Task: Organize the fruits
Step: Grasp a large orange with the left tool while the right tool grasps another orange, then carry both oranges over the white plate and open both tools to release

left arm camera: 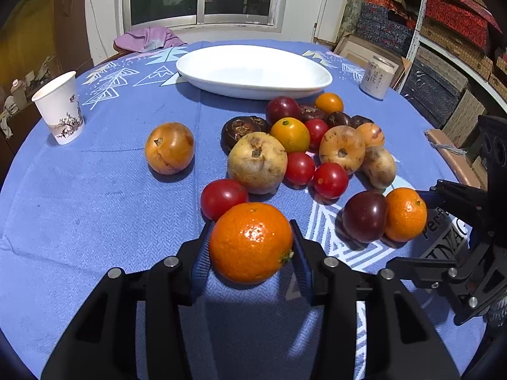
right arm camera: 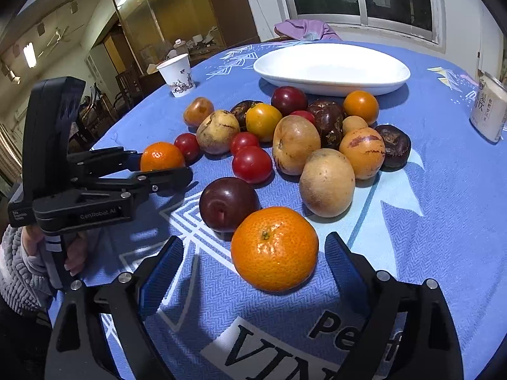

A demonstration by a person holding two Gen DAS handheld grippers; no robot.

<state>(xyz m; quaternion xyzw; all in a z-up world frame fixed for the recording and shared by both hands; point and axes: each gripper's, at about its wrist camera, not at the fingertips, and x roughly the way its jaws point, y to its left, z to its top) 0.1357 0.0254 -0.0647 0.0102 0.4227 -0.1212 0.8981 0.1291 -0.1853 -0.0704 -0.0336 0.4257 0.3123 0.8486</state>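
Note:
My left gripper (left arm camera: 251, 225) is shut on a mandarin (left arm camera: 250, 242) that rests on the blue tablecloth, with a blue pad pressed against each side. From the right wrist view the same mandarin (right arm camera: 160, 156) sits between the left gripper's fingers (right arm camera: 164, 175). My right gripper (right arm camera: 254, 239) stands open around a second mandarin (right arm camera: 274, 248), with a gap at both pads. A dark plum (right arm camera: 228, 202) touches that mandarin. Beyond lies a pile of several fruits: red tomatoes (left arm camera: 329, 180), pale round fruits (left arm camera: 257, 162), dark ones (left arm camera: 242, 129). An empty white oval dish (left arm camera: 196, 79) sits behind the pile.
A paper cup (left arm camera: 60, 107) stands at the left of the round table and a can (left arm camera: 378, 77) at the right. One brown-orange fruit (left arm camera: 169, 147) lies apart, left of the pile. A hand in a grey sleeve (right arm camera: 74, 253) holds the left gripper's handle. Stacked boxes fill shelves (left arm camera: 450, 31) on the right.

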